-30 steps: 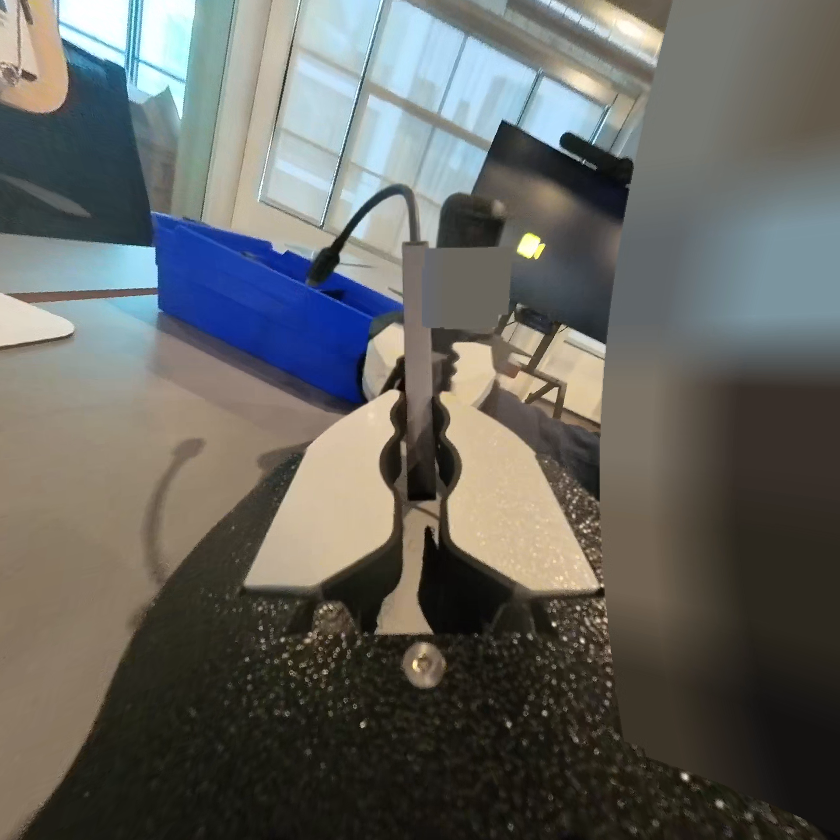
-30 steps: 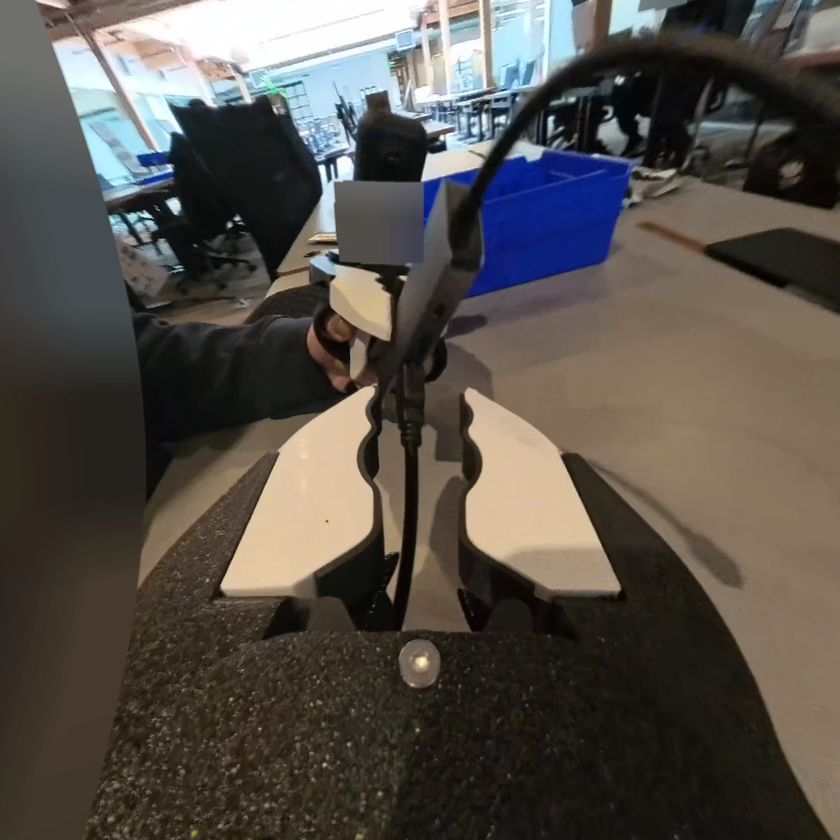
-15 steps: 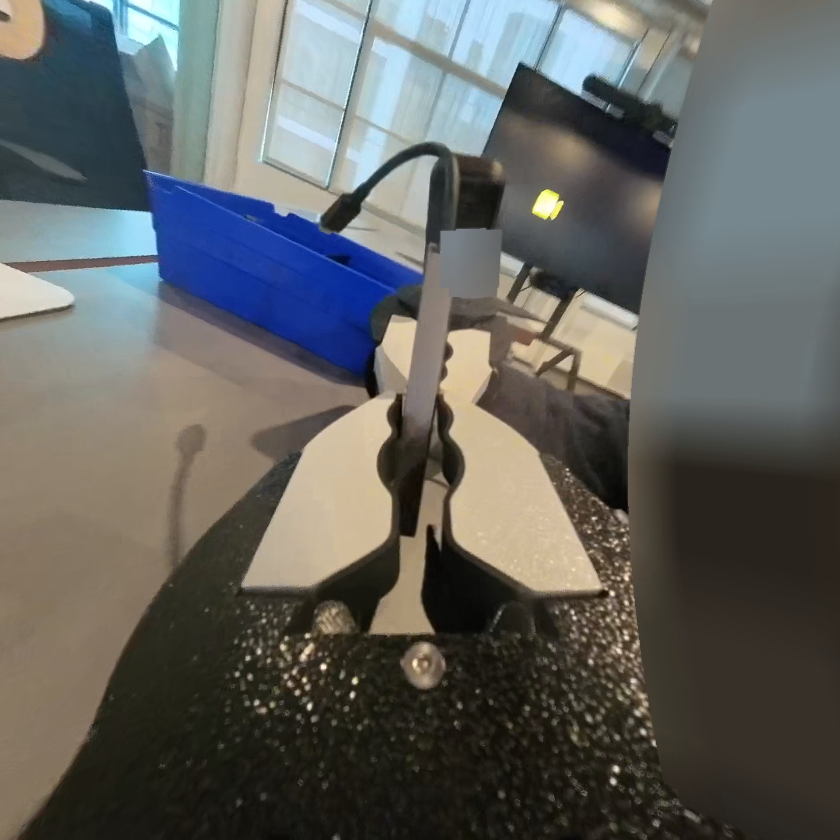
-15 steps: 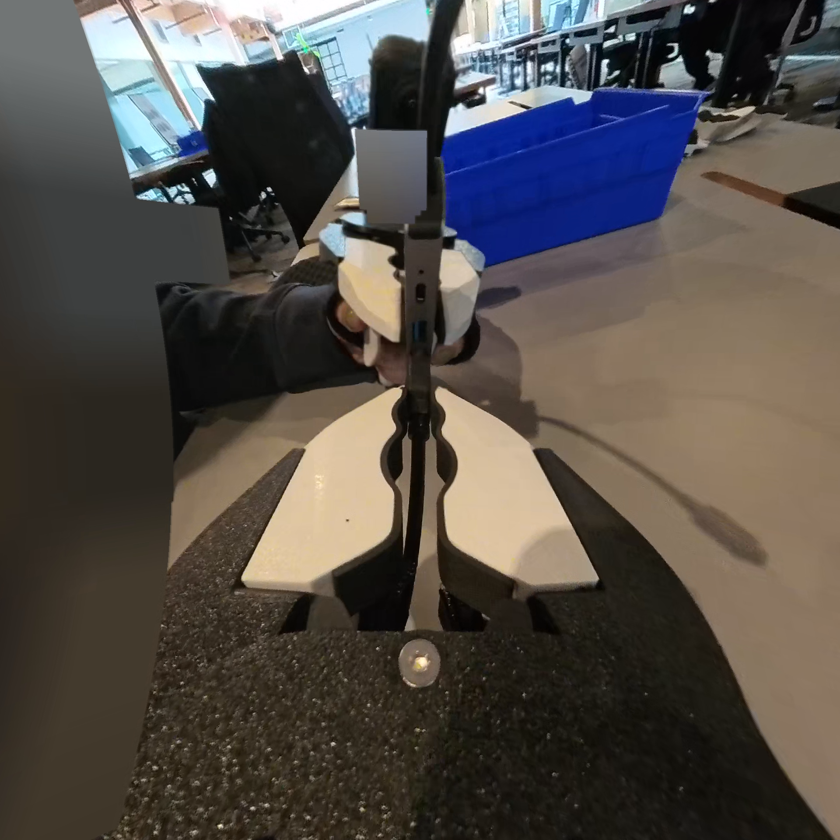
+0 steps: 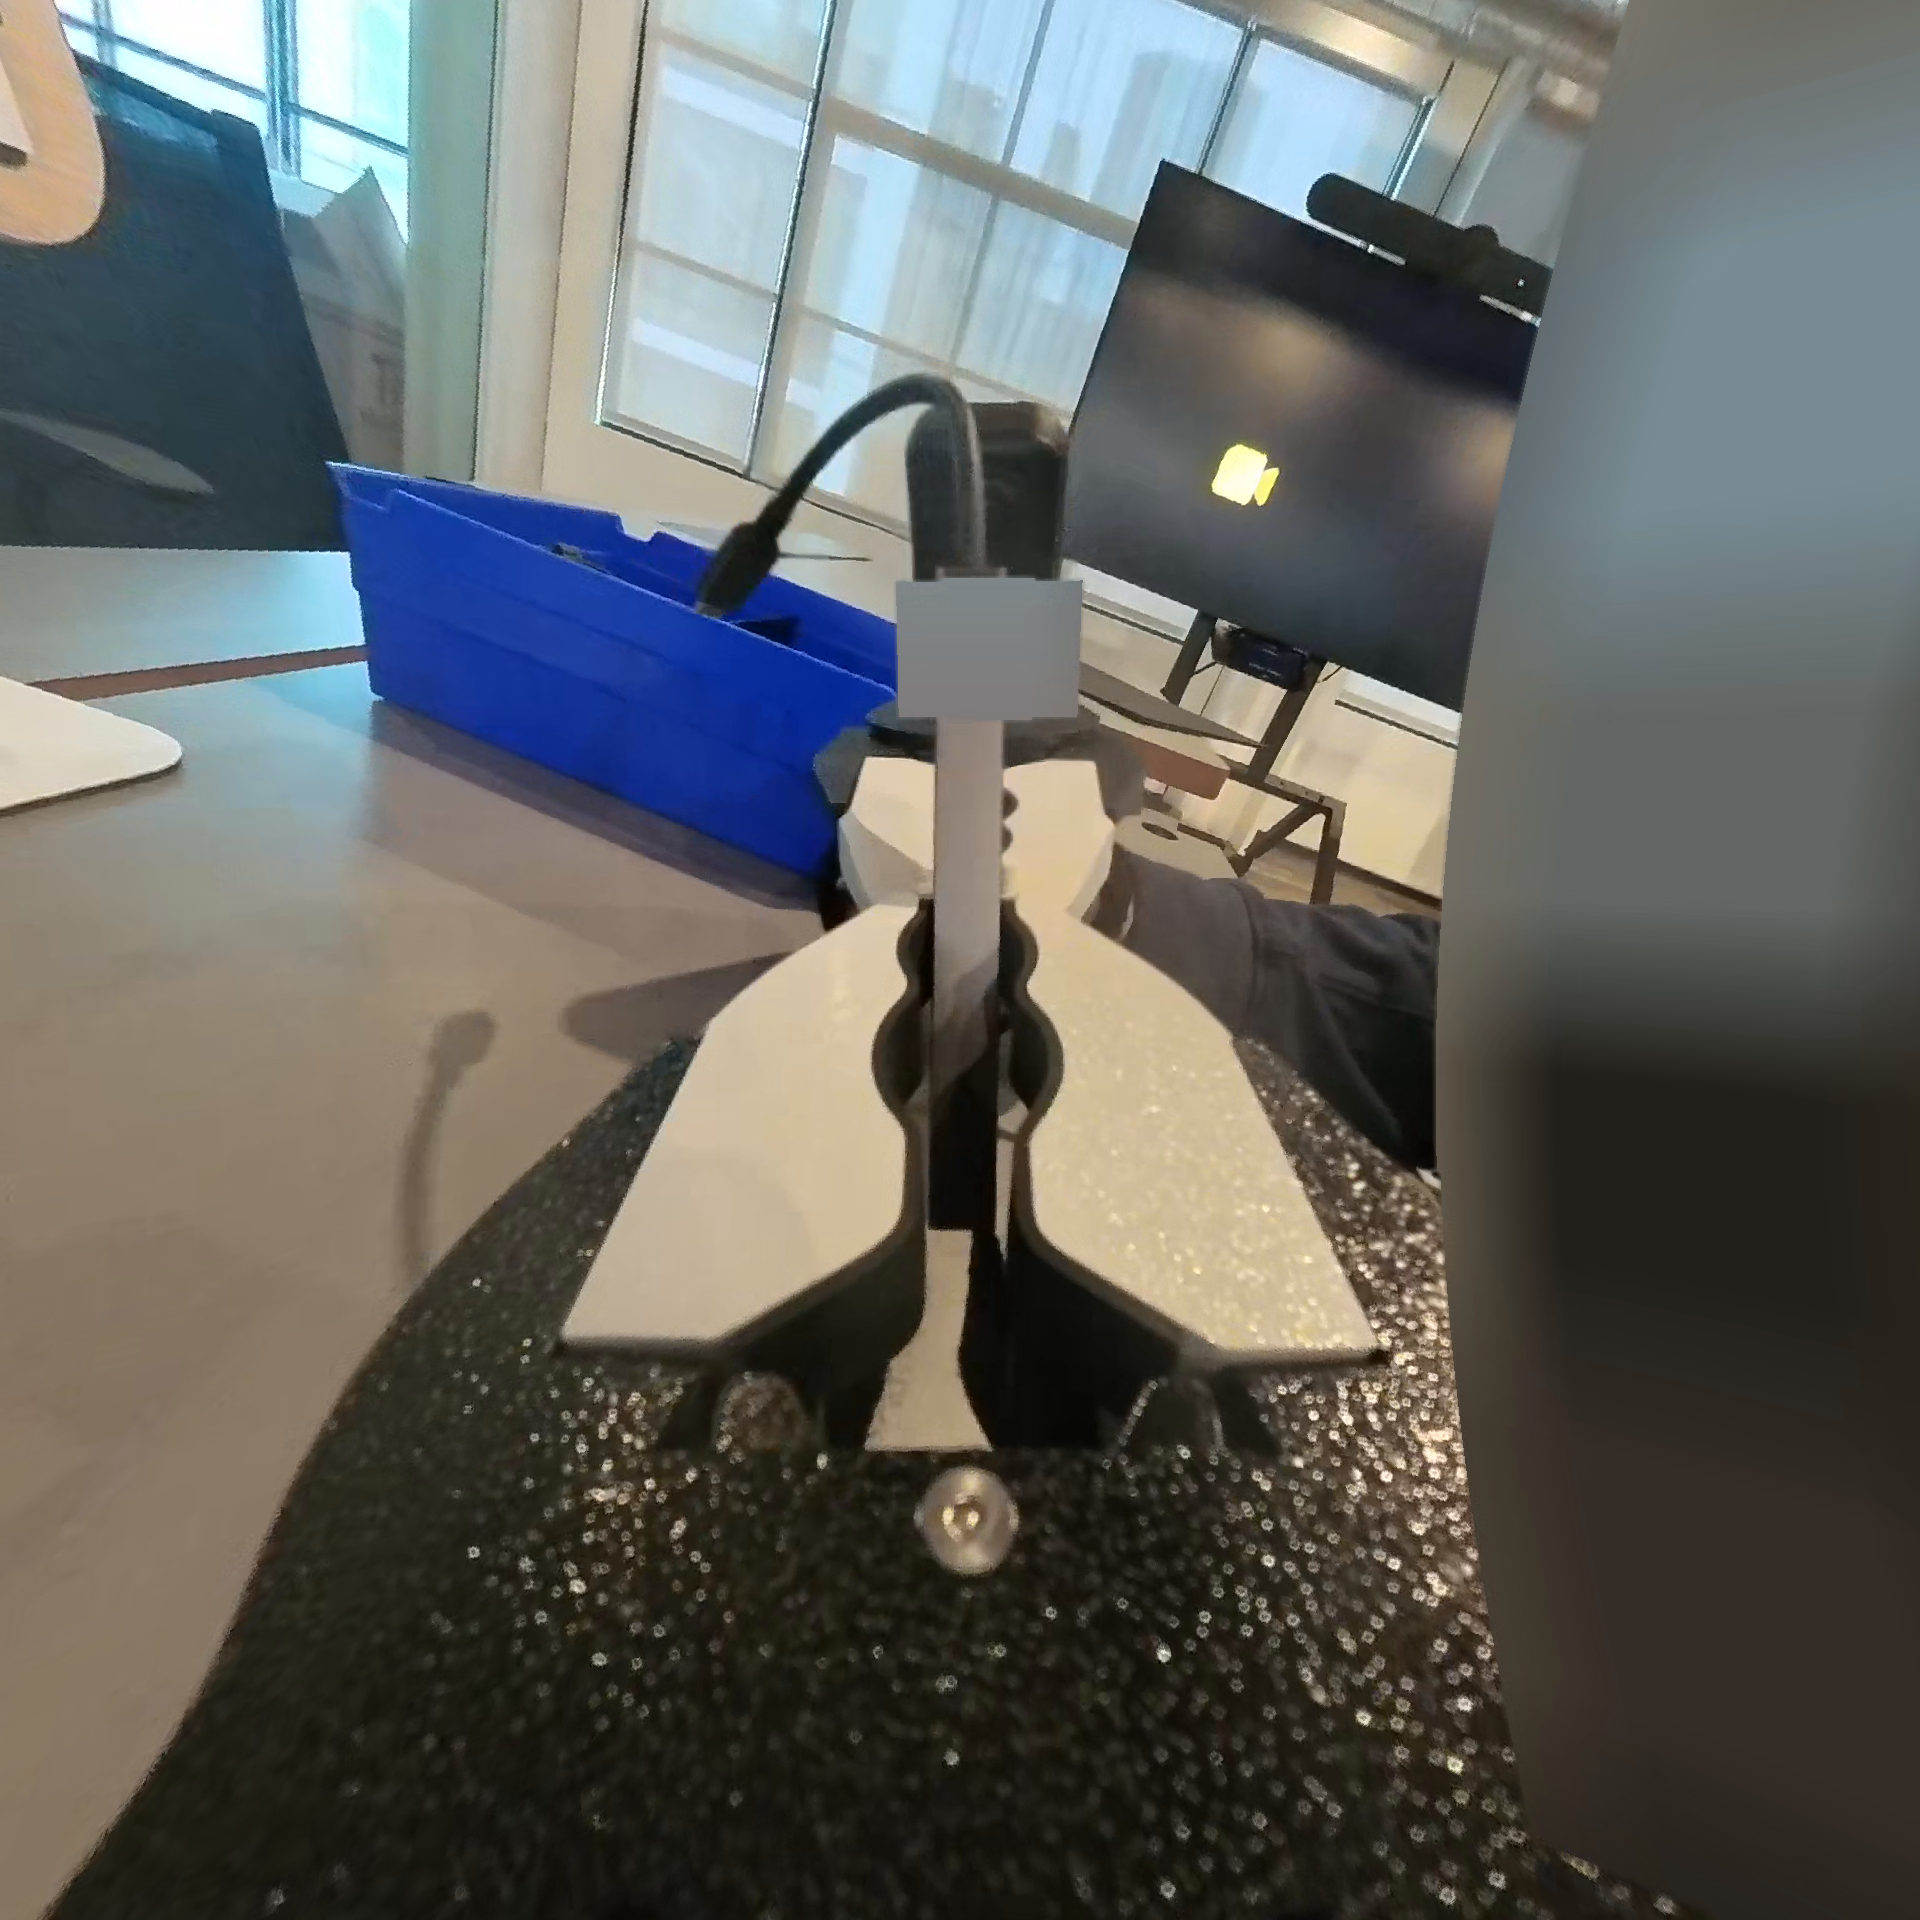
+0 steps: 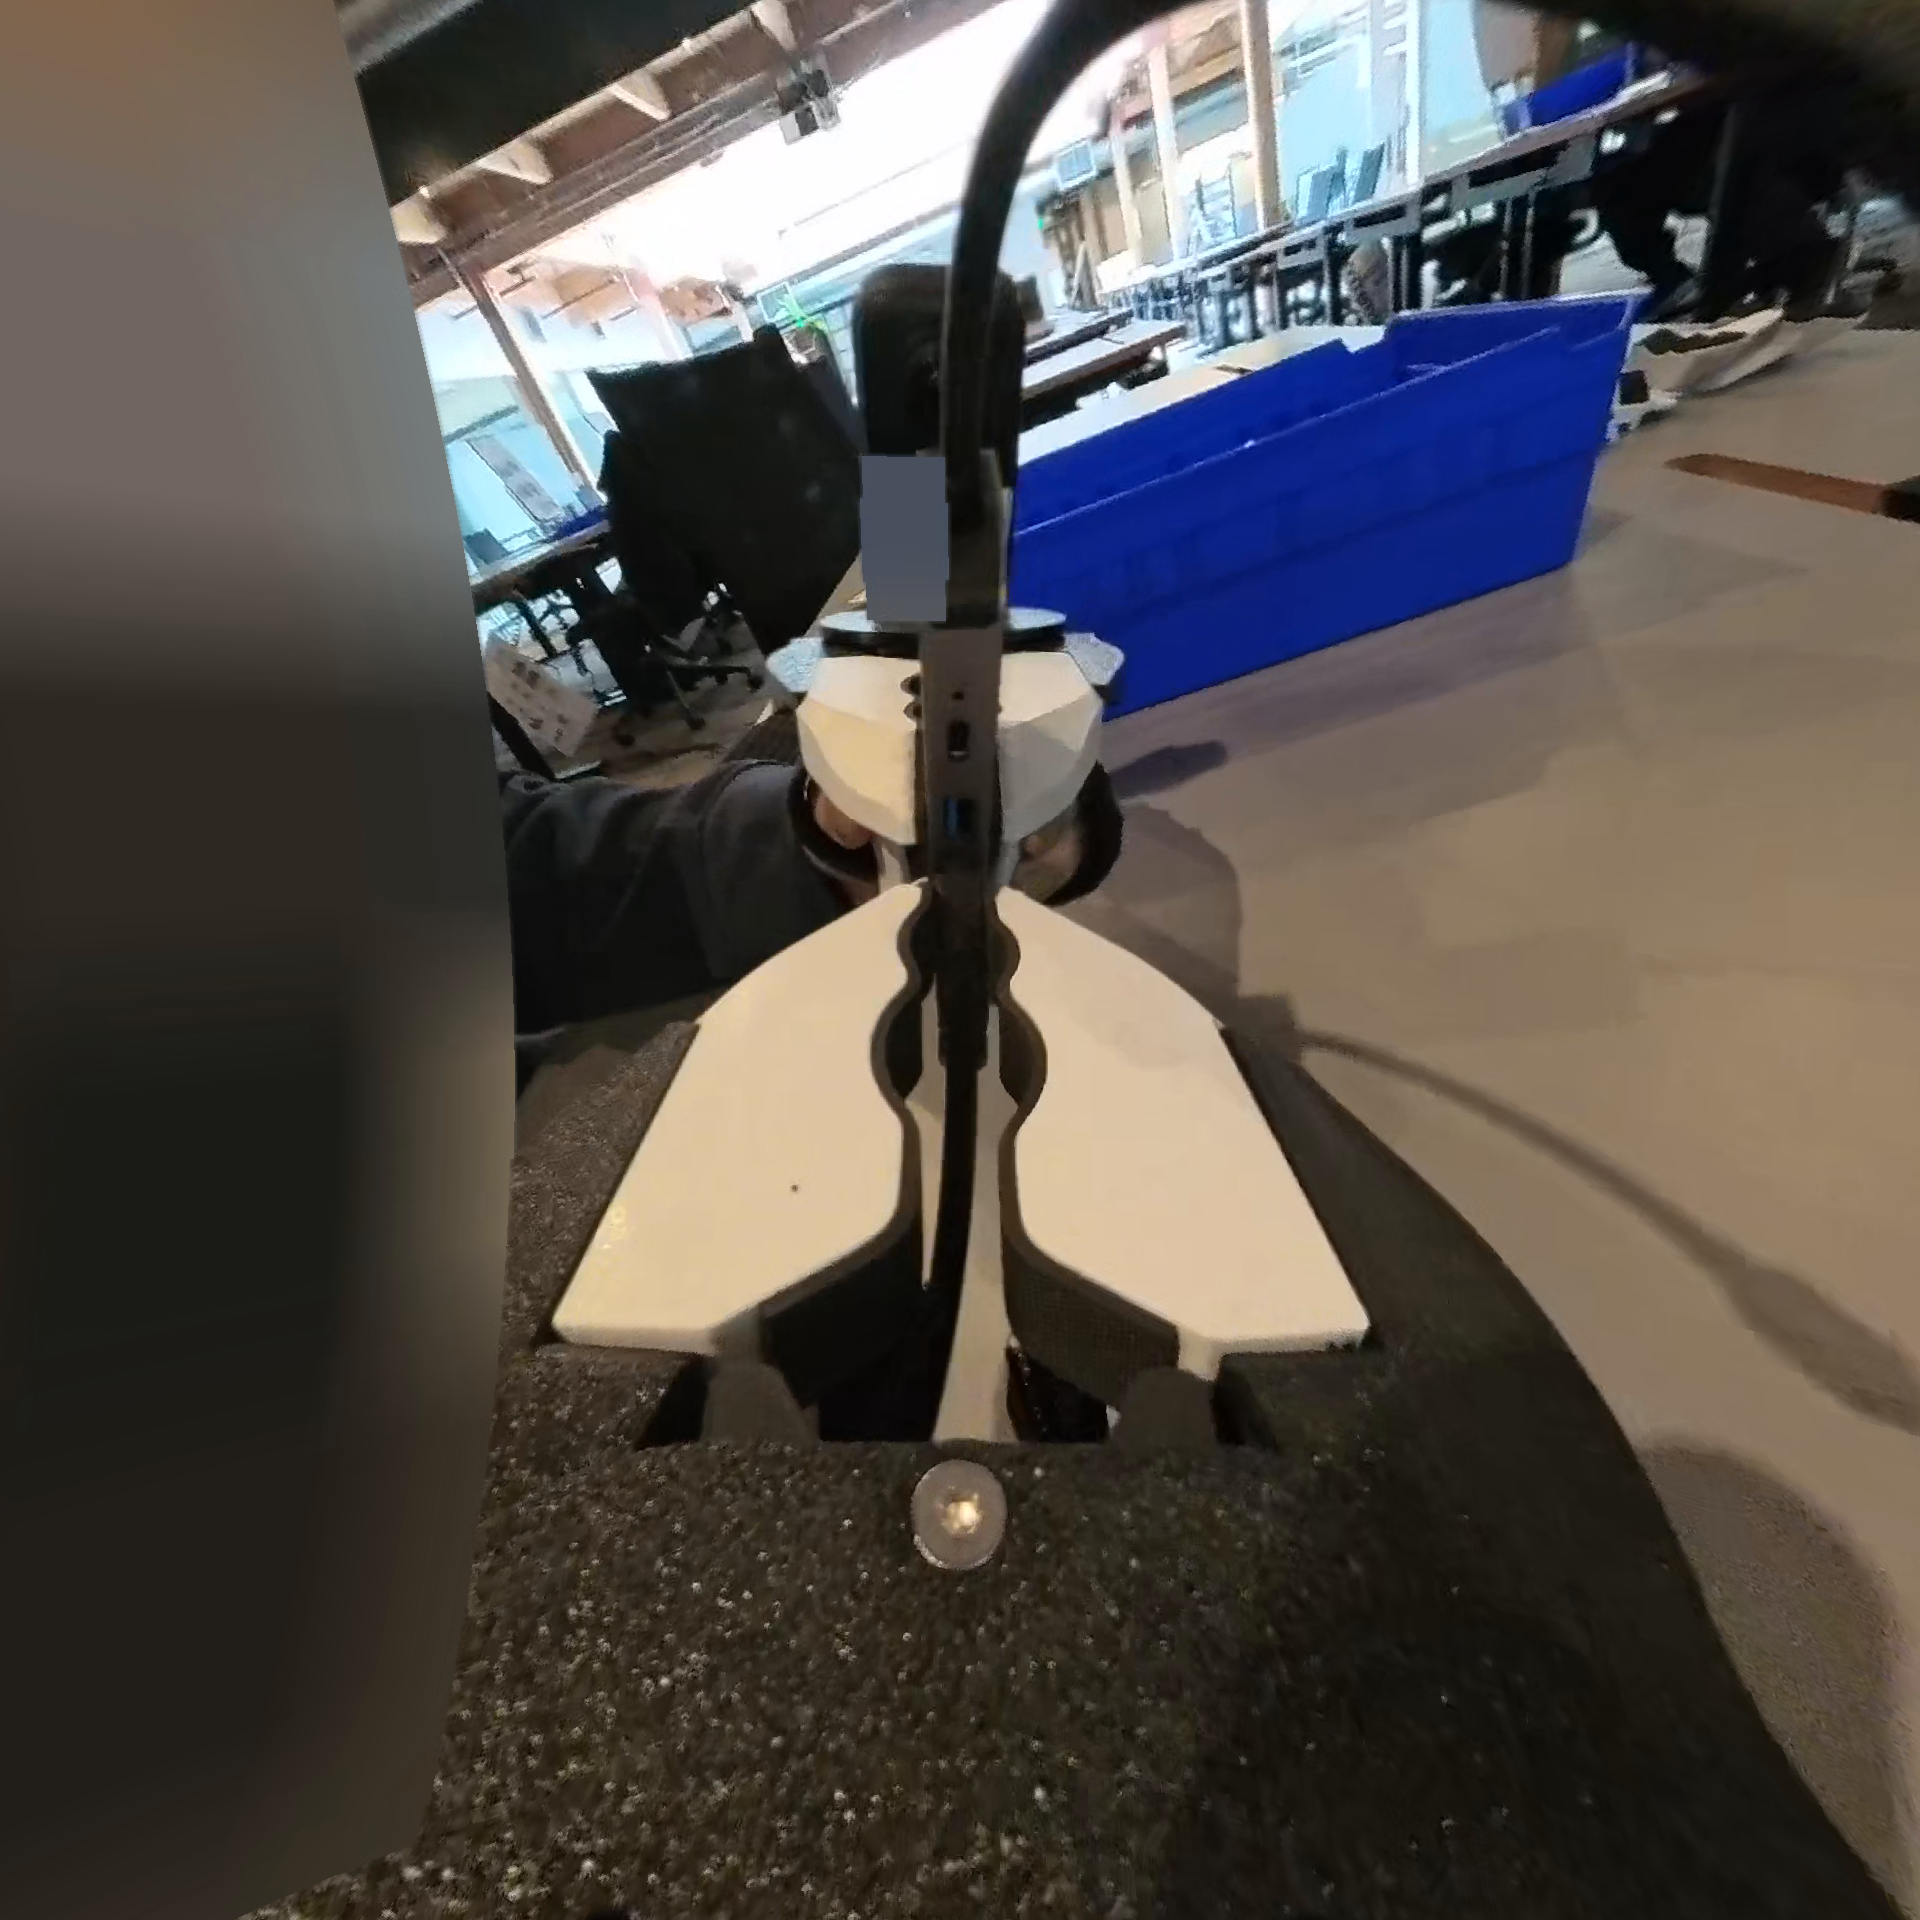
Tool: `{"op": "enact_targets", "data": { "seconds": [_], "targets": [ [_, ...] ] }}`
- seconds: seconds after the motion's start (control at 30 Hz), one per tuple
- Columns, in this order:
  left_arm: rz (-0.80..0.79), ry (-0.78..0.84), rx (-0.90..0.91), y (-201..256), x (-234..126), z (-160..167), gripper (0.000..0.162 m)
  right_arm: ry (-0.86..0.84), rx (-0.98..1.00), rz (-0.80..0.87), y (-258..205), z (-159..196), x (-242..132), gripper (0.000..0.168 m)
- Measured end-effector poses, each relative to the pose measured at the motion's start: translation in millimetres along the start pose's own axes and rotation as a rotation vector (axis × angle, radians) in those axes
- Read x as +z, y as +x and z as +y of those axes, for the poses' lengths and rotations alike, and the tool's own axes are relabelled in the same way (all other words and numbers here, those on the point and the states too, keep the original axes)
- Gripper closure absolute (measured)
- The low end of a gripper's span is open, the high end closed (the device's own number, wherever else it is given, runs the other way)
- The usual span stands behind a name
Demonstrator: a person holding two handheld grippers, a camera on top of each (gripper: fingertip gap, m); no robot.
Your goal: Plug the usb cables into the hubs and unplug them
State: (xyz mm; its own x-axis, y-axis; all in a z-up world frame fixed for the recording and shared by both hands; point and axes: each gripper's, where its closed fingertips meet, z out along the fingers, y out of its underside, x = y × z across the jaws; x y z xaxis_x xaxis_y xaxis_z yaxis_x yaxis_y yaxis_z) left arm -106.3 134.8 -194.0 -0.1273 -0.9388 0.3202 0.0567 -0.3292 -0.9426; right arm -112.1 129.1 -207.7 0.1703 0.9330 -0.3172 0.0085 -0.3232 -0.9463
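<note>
My left gripper (image 5: pixel 966 935) is shut on a slim grey usb hub (image 5: pixel 968 831) and holds it upright, edge on, above the table. The hub's own black cable (image 5: pixel 831 436) arcs from its top to a loose plug (image 5: pixel 738 566). In the right wrist view the hub (image 6: pixel 961 727) shows its ports between the left gripper's white fingers (image 6: pixel 862 748). My right gripper (image 6: pixel 961 925) is shut on a black usb cable plug (image 6: pixel 958 997) that meets the hub's lower end. I cannot tell whether it is seated. Its cable (image 6: pixel 951 1195) runs back between the fingers.
A blue plastic bin (image 5: pixel 582 644) stands on the grey table (image 5: pixel 260 987) behind the grippers; it also shows in the right wrist view (image 6: pixel 1351 499). A white pad (image 5: pixel 73 748) lies far left. A dark monitor on a stand (image 5: pixel 1299 468) and office chairs (image 6: pixel 727 499) stand beyond the table.
My right gripper has gone from open to shut on the cable plug. The hub has turned from tilted to straight upright and edge on. The two grippers now face each other in line.
</note>
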Motion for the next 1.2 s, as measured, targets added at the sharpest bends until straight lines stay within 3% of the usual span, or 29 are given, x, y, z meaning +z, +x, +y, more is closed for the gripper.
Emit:
{"op": "enact_targets", "data": {
  "seconds": [0.17, 0.37, 0.57, 0.77, 1.0, 1.2],
  "targets": [
    [0.150, 0.051, -0.079, 18.4, -2.3, -10.1, 0.150, 0.018, -0.026, -0.102, -18.7, -8.9, 0.8, 0.159],
    [-0.040, 0.018, 0.079, 2.0, -3.3, -11.4, 0.150, -0.035, -0.144, 0.089, -0.9, -8.9, 1.5, 0.159],
    [0.123, -0.019, 0.015, 20.7, -4.3, -6.5, 0.150, -0.055, -0.061, -0.078, -20.1, -4.4, 0.5, 0.160],
    [0.033, -0.066, 0.095, 10.4, -3.9, -3.6, 0.150, -0.110, -0.163, 0.069, -9.4, -2.6, -0.3, 0.159],
    [0.154, -0.145, 0.102, 27.0, -6.4, 8.3, 0.150, -0.178, -0.145, -0.039, -24.9, 8.1, 0.1, 0.160],
    [0.020, -0.118, 0.153, 11.4, -4.2, 2.6, 0.150, -0.178, -0.216, 0.101, -10.0, 2.4, -2.4, 0.160]
  ]
}}
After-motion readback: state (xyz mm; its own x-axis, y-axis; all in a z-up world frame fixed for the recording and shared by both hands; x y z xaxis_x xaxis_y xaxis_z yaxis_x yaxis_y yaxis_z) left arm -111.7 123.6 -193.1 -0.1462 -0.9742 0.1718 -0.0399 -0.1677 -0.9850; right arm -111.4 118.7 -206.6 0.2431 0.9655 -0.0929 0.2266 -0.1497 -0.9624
